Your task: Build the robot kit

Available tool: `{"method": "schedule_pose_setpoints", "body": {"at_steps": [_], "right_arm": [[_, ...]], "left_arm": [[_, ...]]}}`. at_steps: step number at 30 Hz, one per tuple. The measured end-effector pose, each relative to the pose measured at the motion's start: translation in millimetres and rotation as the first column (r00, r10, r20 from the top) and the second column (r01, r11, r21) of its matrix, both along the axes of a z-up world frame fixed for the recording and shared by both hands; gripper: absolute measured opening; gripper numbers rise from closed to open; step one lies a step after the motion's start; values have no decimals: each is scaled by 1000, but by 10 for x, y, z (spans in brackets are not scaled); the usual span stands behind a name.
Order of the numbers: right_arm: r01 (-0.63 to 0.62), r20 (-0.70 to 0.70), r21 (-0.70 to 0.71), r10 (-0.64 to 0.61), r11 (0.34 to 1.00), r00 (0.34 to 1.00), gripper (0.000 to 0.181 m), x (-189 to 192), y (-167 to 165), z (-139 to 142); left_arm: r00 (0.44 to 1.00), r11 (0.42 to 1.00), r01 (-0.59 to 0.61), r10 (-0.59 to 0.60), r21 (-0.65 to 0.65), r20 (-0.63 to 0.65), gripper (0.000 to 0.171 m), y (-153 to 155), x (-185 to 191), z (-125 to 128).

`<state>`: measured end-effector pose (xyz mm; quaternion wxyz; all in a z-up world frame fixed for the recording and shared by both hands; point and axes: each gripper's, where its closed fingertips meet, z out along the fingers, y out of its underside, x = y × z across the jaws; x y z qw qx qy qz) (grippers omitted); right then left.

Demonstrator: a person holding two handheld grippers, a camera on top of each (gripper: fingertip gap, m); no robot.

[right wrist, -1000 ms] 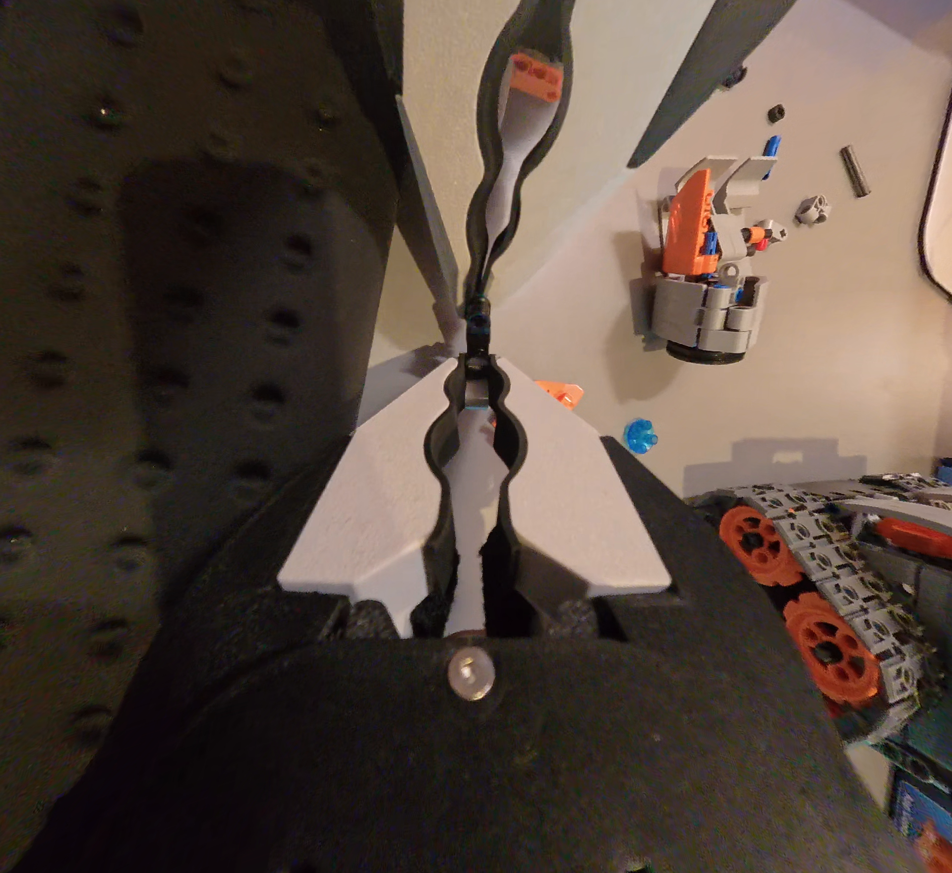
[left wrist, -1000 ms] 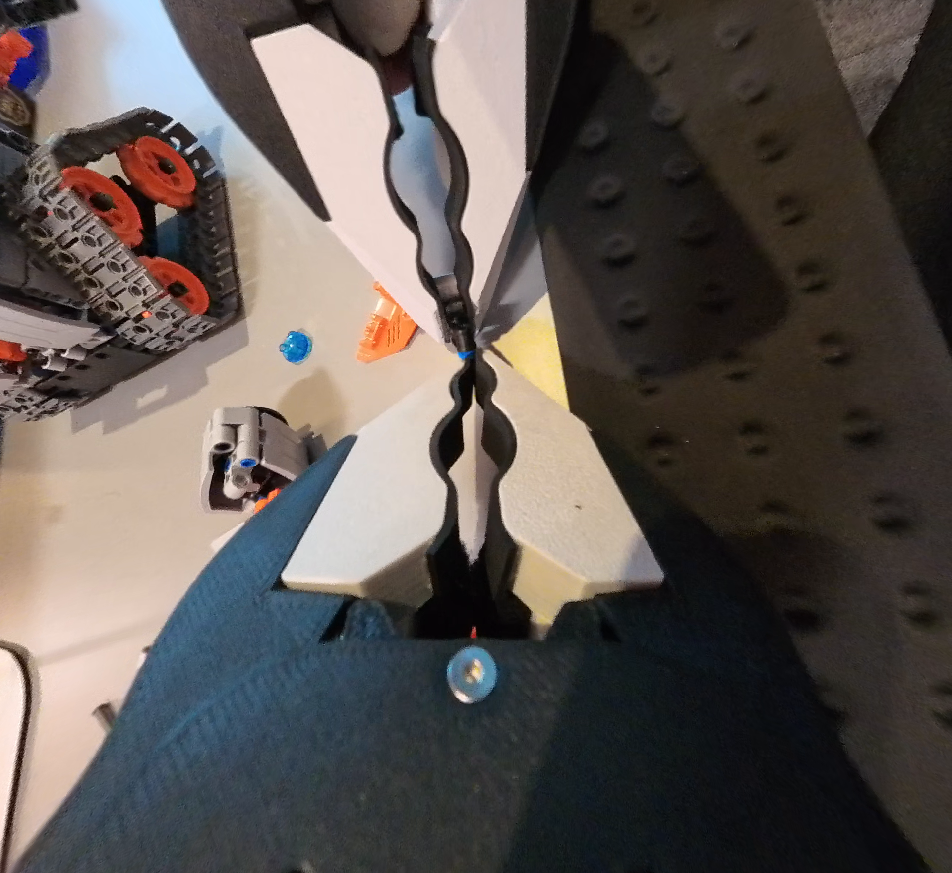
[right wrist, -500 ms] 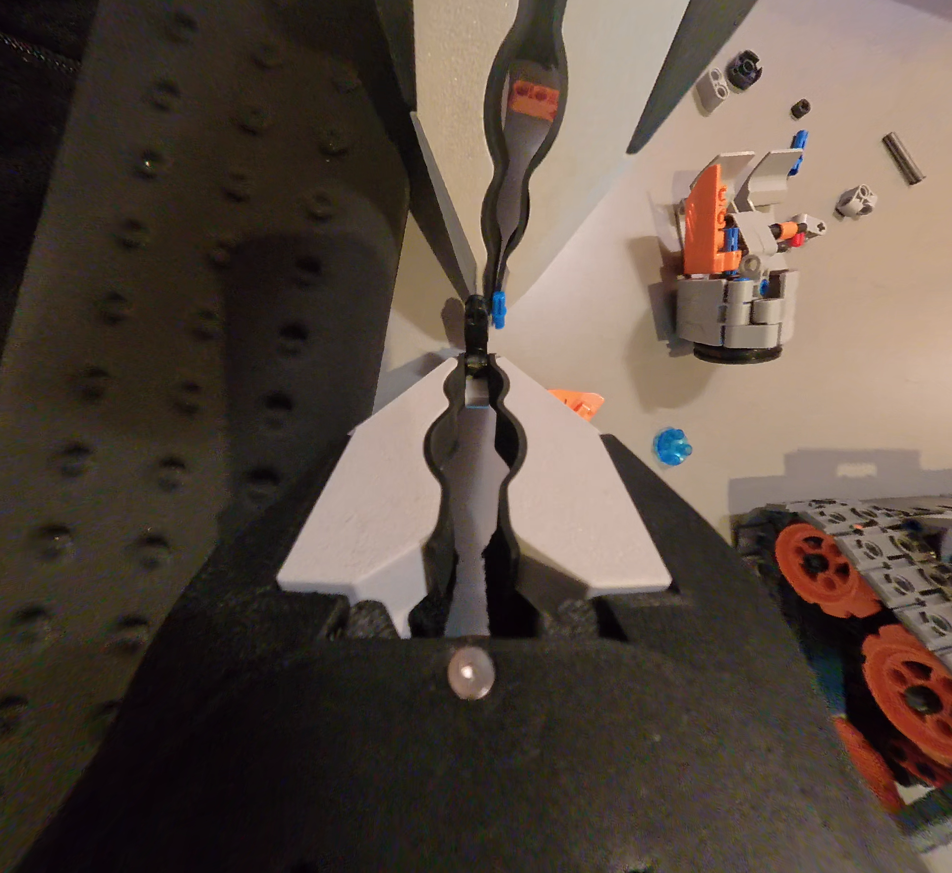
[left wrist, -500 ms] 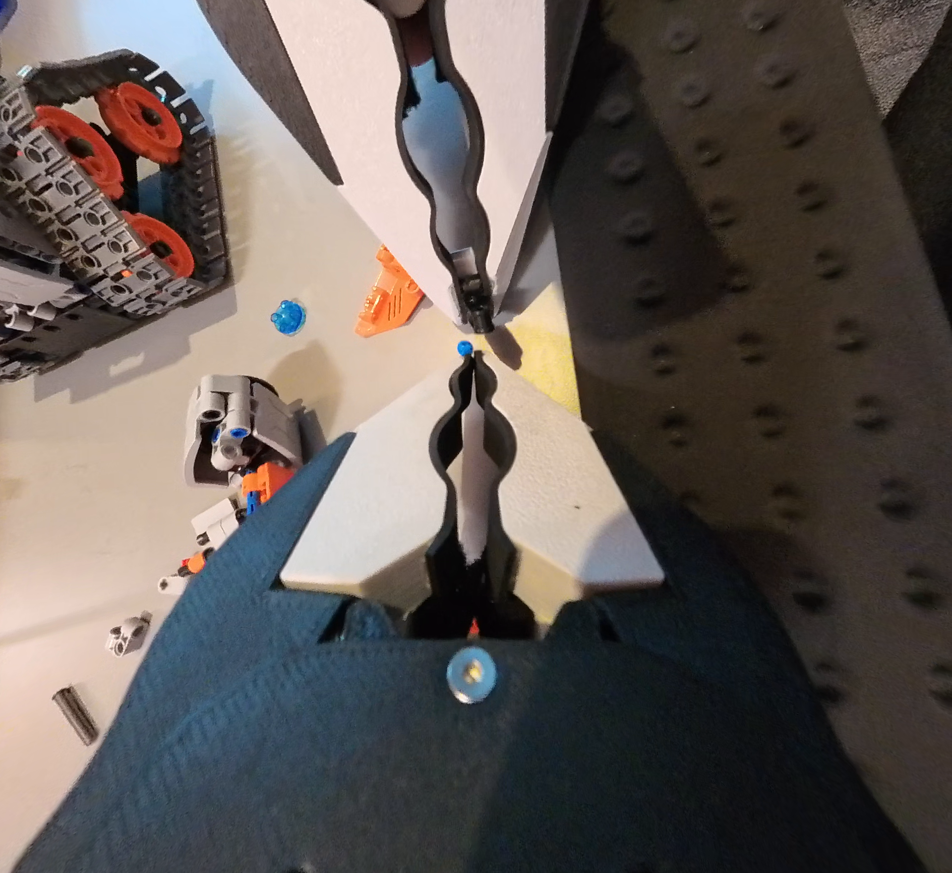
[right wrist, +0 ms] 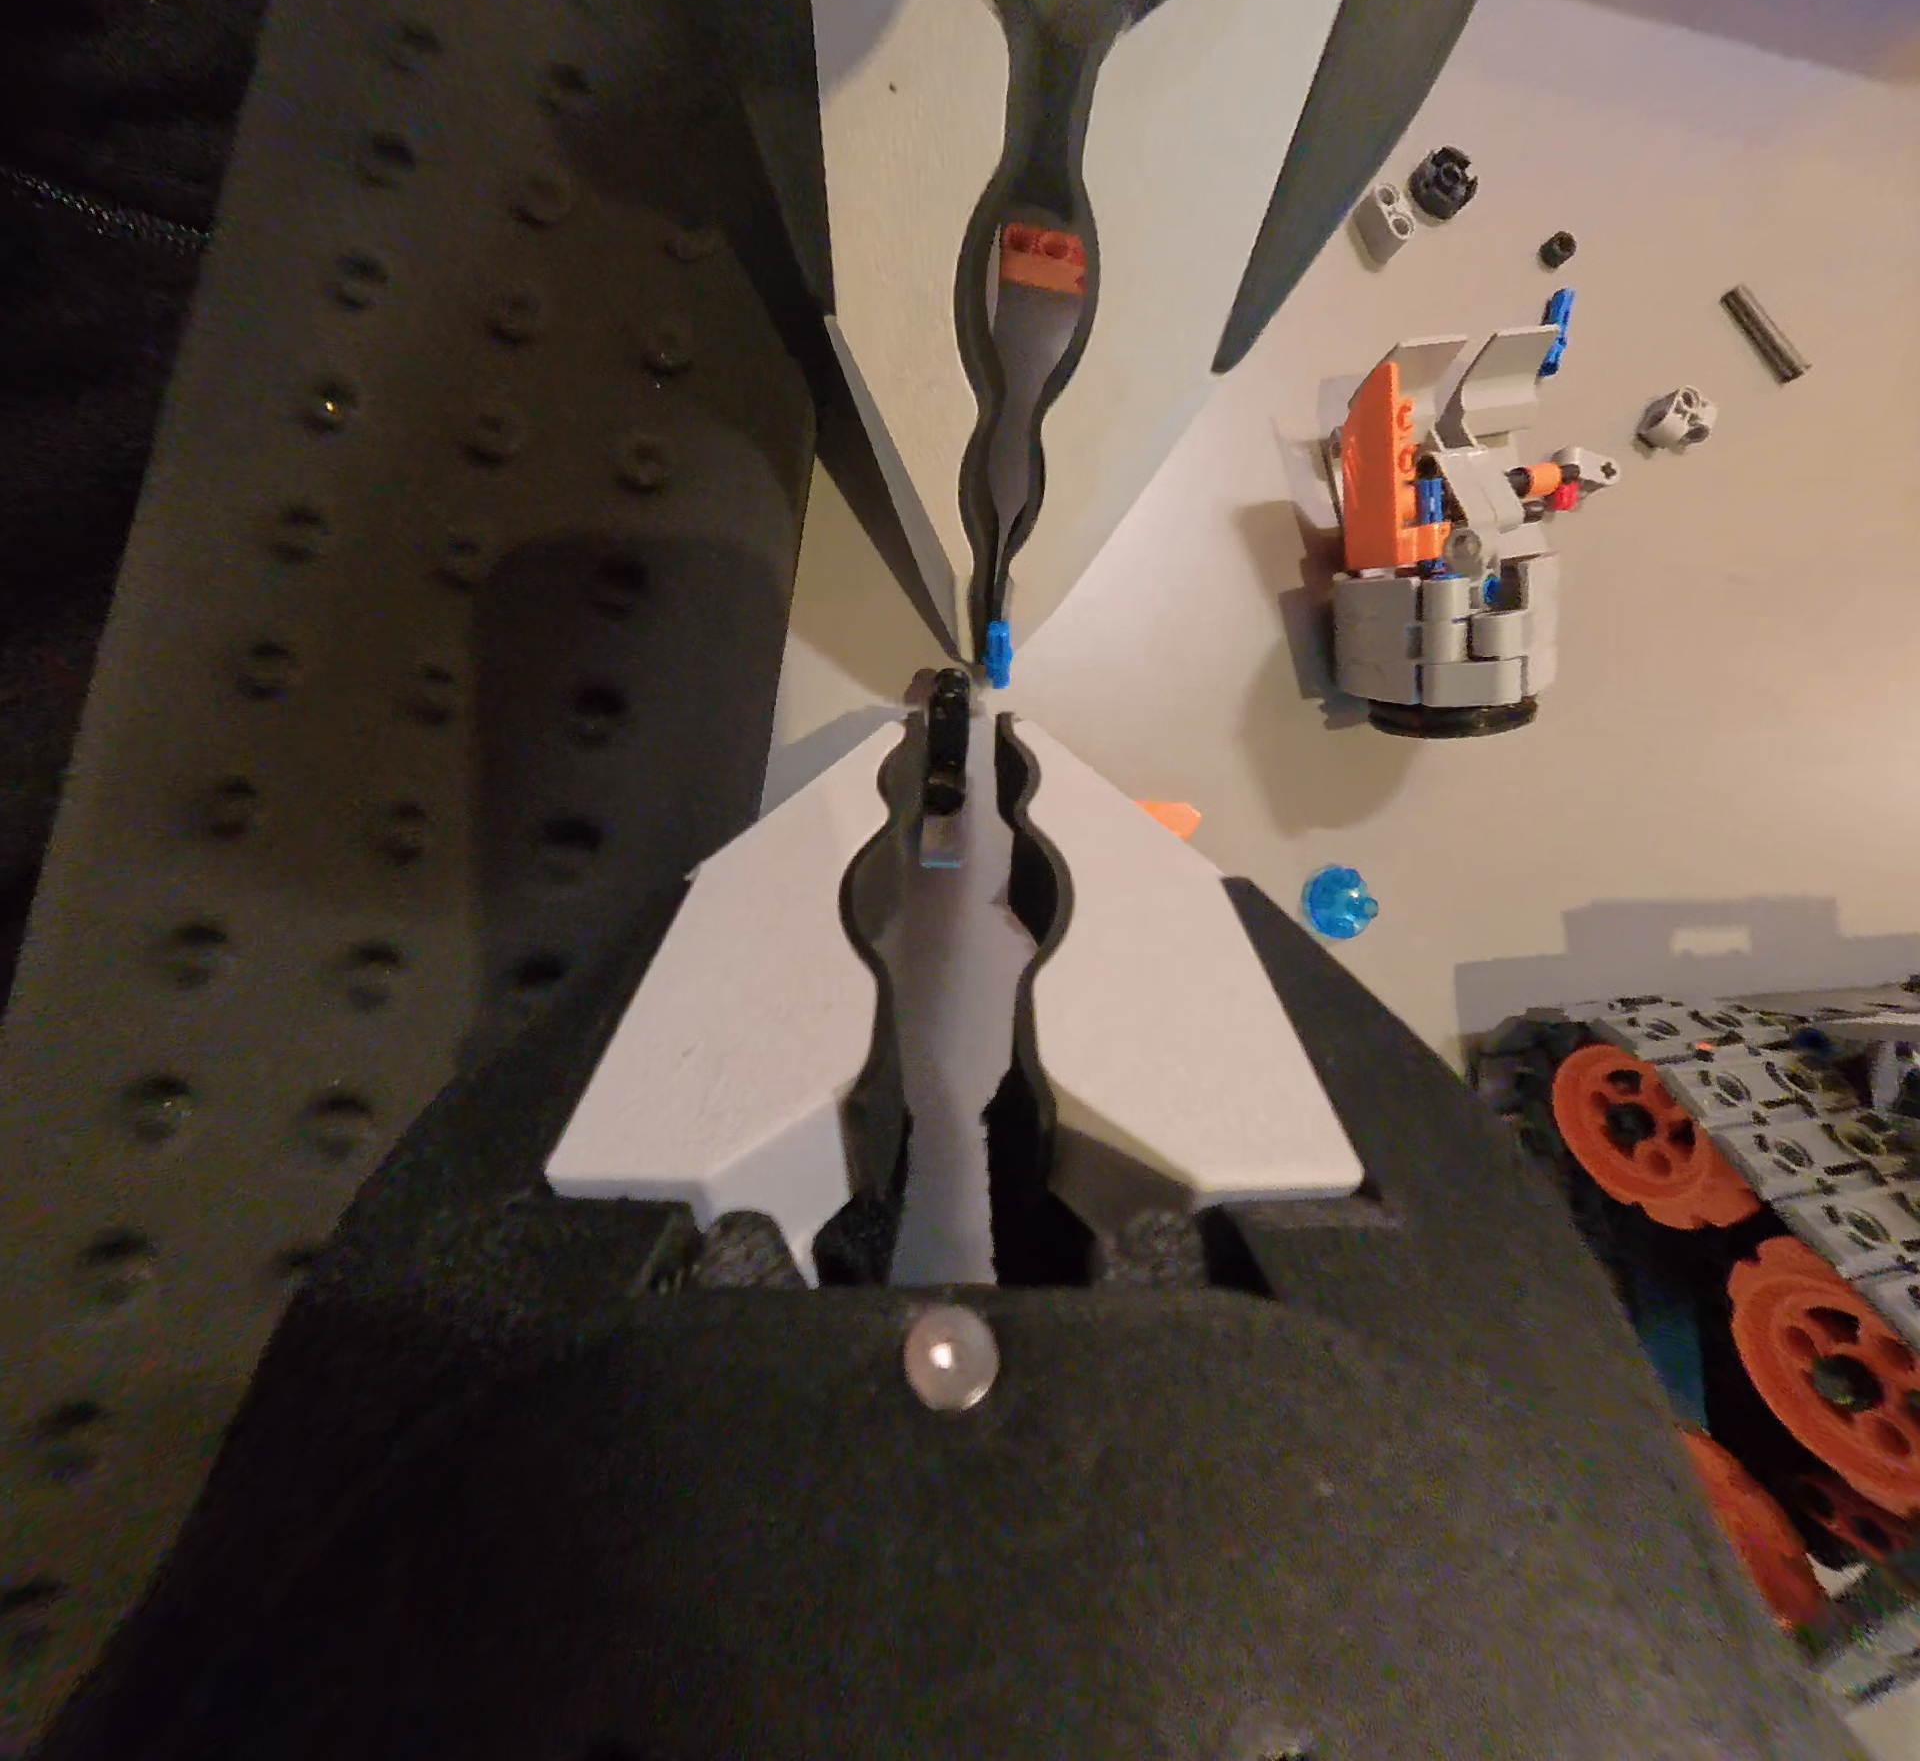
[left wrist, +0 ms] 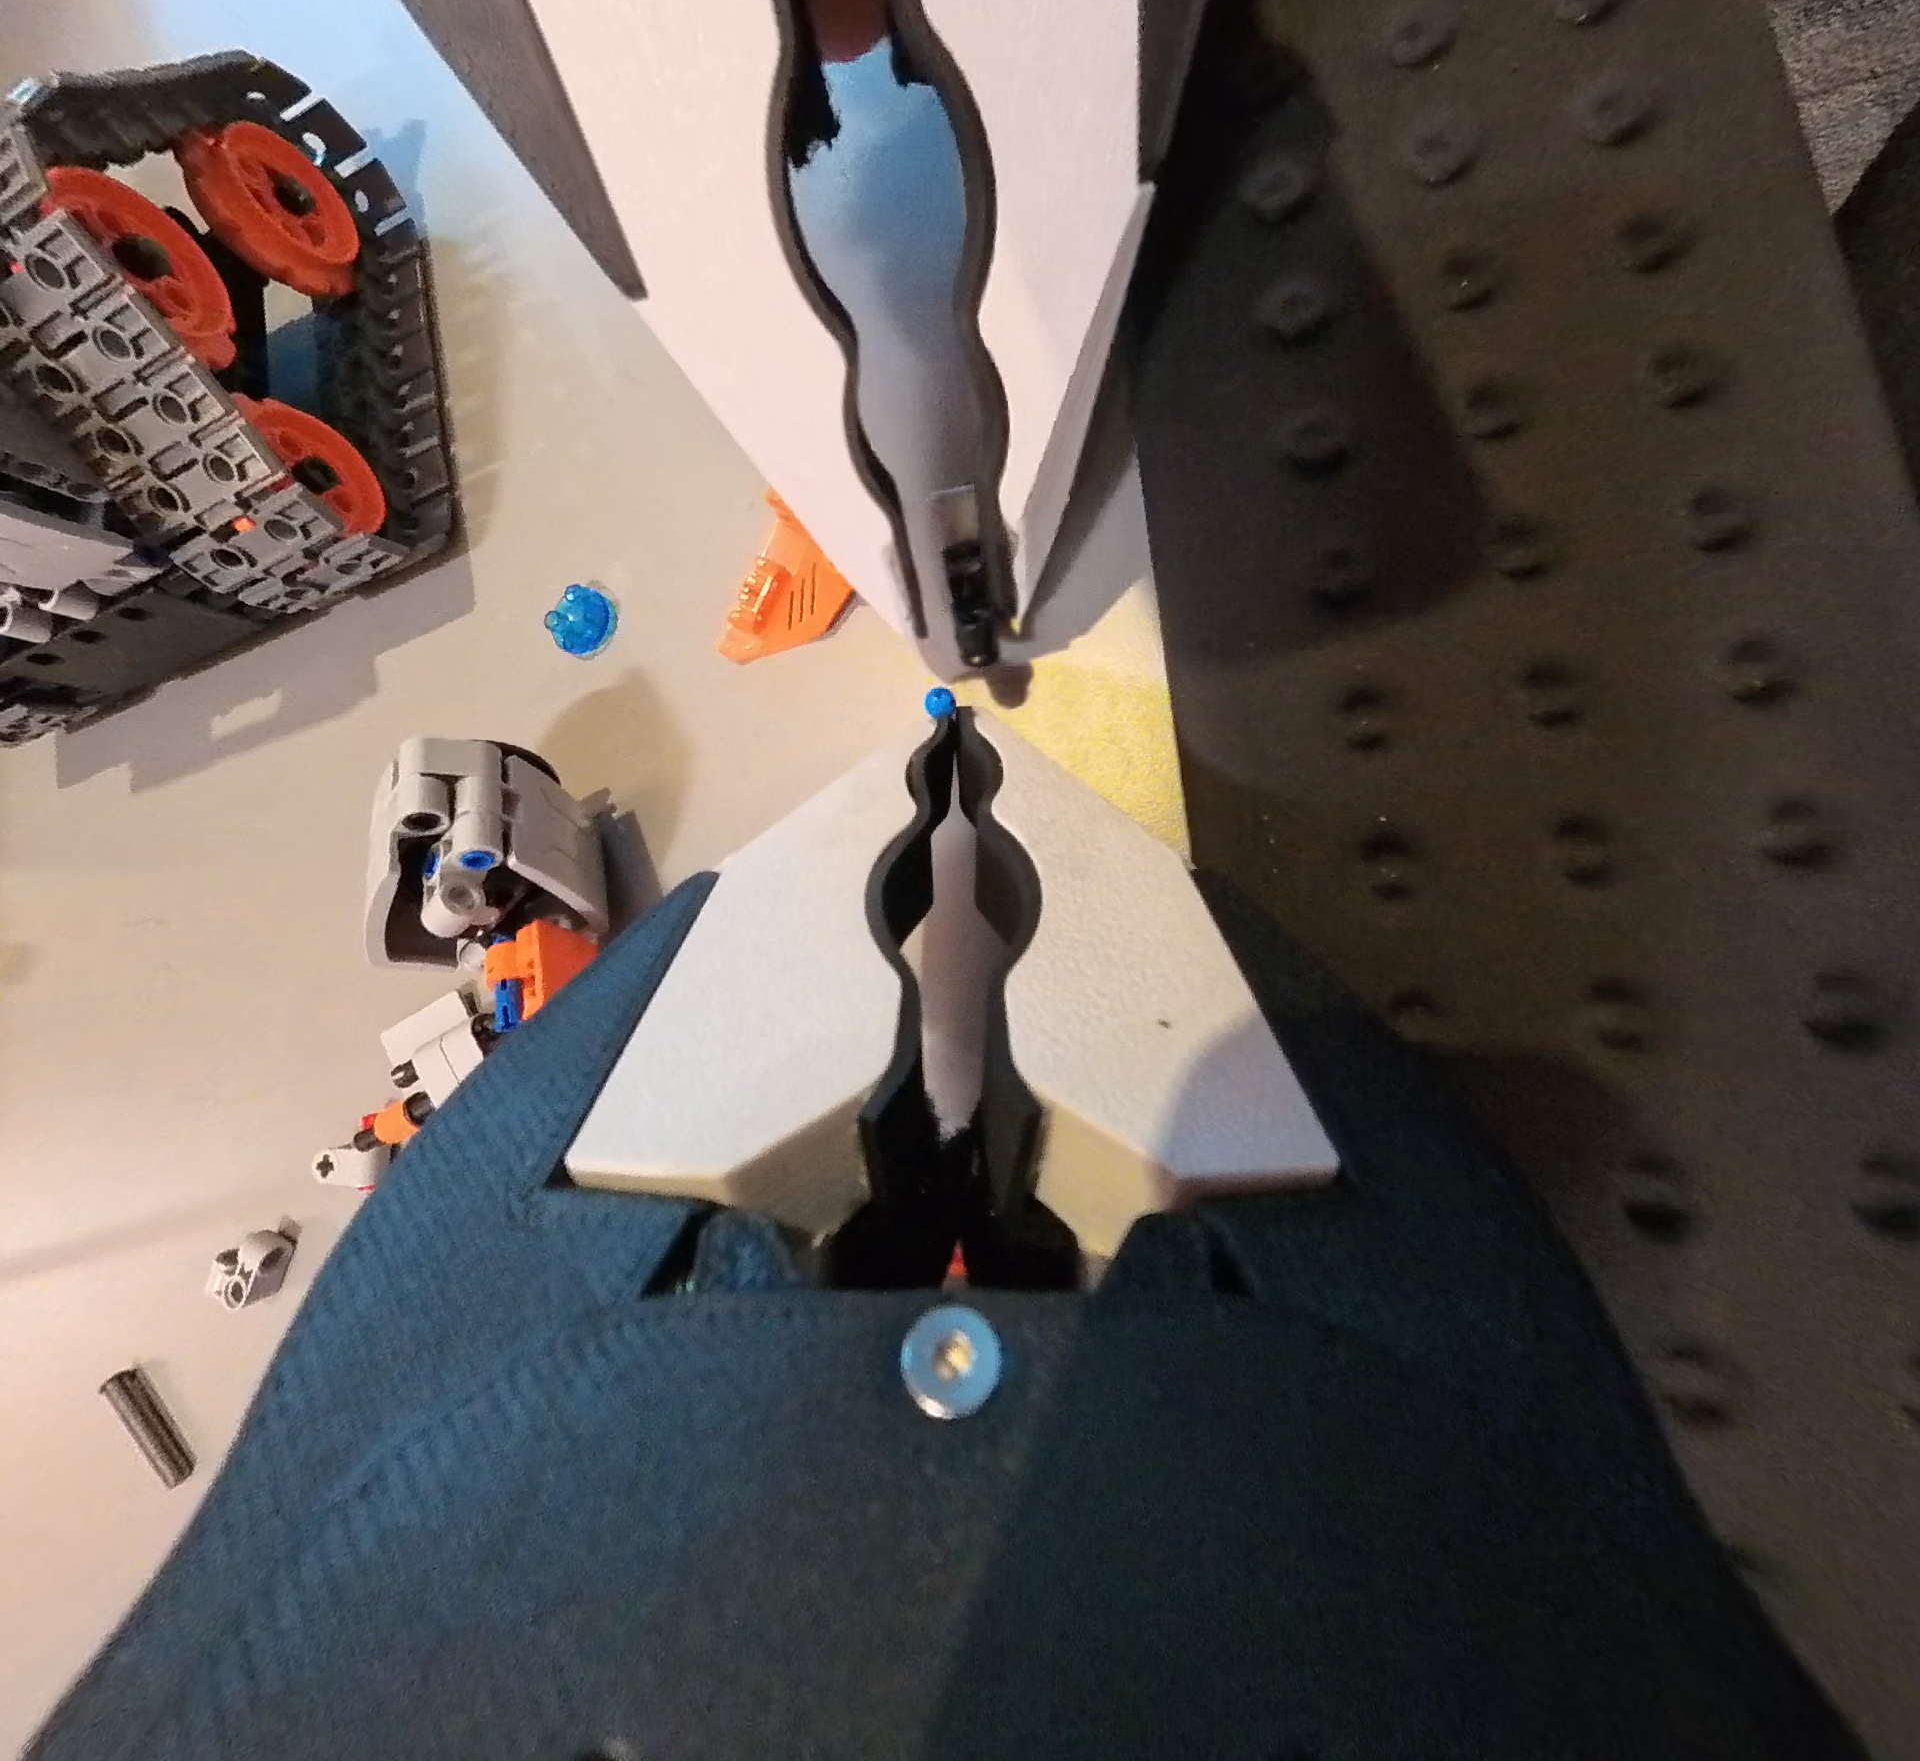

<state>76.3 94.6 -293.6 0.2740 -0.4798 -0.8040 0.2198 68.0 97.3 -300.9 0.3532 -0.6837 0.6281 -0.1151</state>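
Observation:
My left gripper point(left wrist: 954, 724) is shut on a tiny blue pin point(left wrist: 938, 701) that sticks out of its tips. My right gripper point(right wrist: 961, 724) is shut on a small black connector point(right wrist: 945, 745) that sits against its left finger. The two grippers point at each other, tip to tip, just above a pale table. In the right wrist view the blue pin point(right wrist: 997, 655) is just beside the top of the black connector, slightly to its right and apart from it. In the left wrist view the black connector point(left wrist: 971, 605) shows in the right gripper's tips above the pin.
On the table point(left wrist: 156, 932) lie a tracked vehicle with orange wheels point(left wrist: 208, 361), a grey and orange sub-assembly point(right wrist: 1444, 548), a clear blue round stud point(right wrist: 1338, 901), an orange piece point(left wrist: 784, 599), a black axle point(right wrist: 1764, 335) and small grey connectors point(right wrist: 1675, 416). A dark studded slab point(left wrist: 1507, 568) runs alongside both grippers. The tips of both grippers are at nearly the same place. It is some 4 cm from my right tips to the orange piece point(left wrist: 784, 599).
One second ago the blue pin and the black connector met end to end. The grippers have drawn slightly apart, and the pin now sits off to one side of the connector.

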Motion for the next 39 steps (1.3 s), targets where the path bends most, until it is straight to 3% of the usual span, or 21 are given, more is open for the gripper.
{"method": "schedule_pose_setpoints", "body": {"at_steps": [12,15,26,39], "right_arm": [[8,0,-38,-8,999,1000,5,-13,-4,-17],[10,3,-44,-10,999,1000,6,-9,2,-25],[33,-62,-83,-39,996,997,5,-59,19,96],[51,-30,-34,-52,998,998,5,-104,25,2]], "left_arm": [[1000,1000,-8,8,4,-26,0,1,-48,-21],[1000,1000,-9,9,11,-27,8,0,-51,-14],[999,1000,-6,6,5,35,0,0,2,68],[1000,999,-12,12,41,-15,3,20,-16,18]]}}
